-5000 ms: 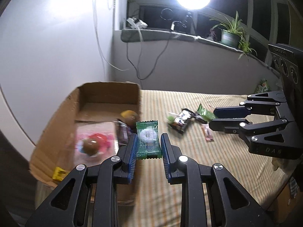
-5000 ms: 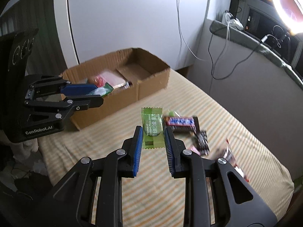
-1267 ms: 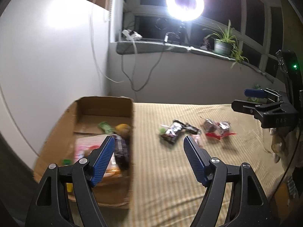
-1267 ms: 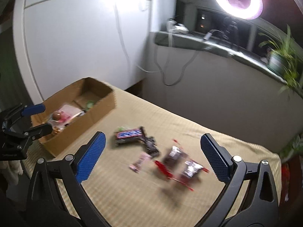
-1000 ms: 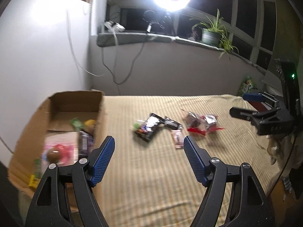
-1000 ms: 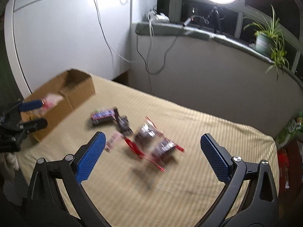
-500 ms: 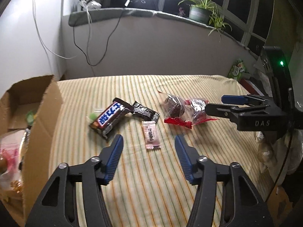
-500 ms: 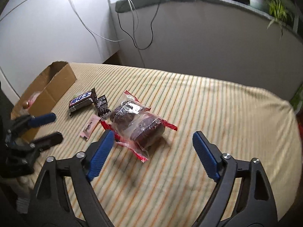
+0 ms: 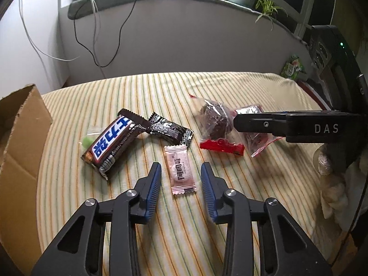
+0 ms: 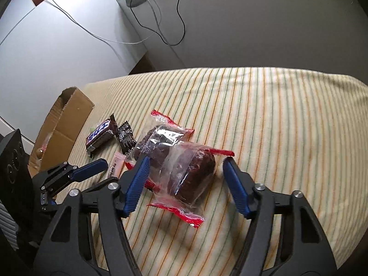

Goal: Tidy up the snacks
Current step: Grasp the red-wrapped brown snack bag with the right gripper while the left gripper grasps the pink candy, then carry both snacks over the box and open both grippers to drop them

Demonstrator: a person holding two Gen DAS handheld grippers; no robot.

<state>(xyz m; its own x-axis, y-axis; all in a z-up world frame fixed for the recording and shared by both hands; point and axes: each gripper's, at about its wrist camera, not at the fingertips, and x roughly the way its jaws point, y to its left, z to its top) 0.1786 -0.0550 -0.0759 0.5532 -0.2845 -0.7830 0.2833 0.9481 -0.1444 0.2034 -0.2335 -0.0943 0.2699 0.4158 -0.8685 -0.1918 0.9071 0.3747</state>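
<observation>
Right of the cardboard box (image 9: 20,138), five snacks are left on the striped cloth (image 9: 230,87), so it's maybe halfway. Left gripper (image 9: 180,179) has just been closing around the pink sachet (image 9: 180,172), pads not touching yet; its long axis runs straight away from the gripper. Right gripper (image 10: 186,179), also closing, straddles the nearer wrapped cake (image 10: 193,172) farther from the box, nothing squeezed yet, red ends pointing across the jaws

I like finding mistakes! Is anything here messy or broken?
Nothing is broken or spilled. The chocolate bar does lie on a small green candy, and two clear-wrapped cakes overlap. They are just waiting to go into the cardboard box.
</observation>
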